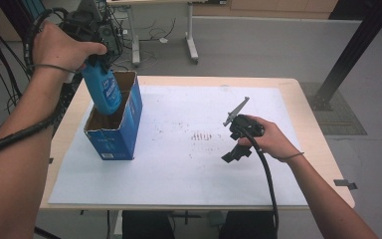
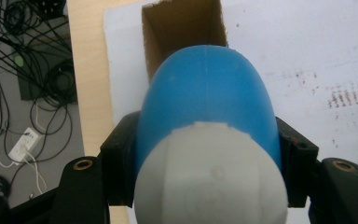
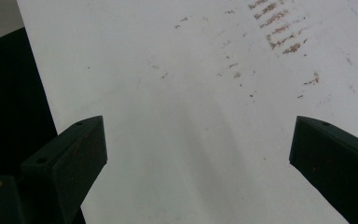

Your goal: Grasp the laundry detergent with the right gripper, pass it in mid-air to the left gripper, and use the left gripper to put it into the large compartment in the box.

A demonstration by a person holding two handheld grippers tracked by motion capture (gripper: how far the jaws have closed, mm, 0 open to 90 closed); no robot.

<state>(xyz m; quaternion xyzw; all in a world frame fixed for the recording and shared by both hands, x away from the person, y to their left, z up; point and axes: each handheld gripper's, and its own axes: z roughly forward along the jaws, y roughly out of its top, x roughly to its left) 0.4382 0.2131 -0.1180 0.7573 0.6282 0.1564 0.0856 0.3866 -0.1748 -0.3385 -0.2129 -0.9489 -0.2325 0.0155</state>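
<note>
The open-topped cardboard box (image 1: 113, 123) sits directly below the left hand-held gripper (image 1: 97, 62), whose jaws are clamped on the cap end of a blue bottle (image 1: 103, 89) hanging base-down, nearly upright, into the opening. The right hand-held gripper (image 1: 235, 149) waits well apart, wide open, empty.

1. A white sheet (image 1: 179, 164) lies on the table (image 1: 313, 149) and covers most of its top
2. An open-topped box (image 1: 114, 134) stands on the left part of the sheet, near the table's left edge
3. The bottle (image 1: 102, 89) hangs over the box's far end, base down inside the opening, held in the left gripper (image 1: 92, 59)
4. The right gripper (image 1: 236, 154) rests over the sheet, right of centre, well apart from the box
5. A patch of smudges (image 1: 202, 135) lies on the sheet between box and right gripper
6. Cables (image 2: 23, 93) lie on the floor left of the table
</note>
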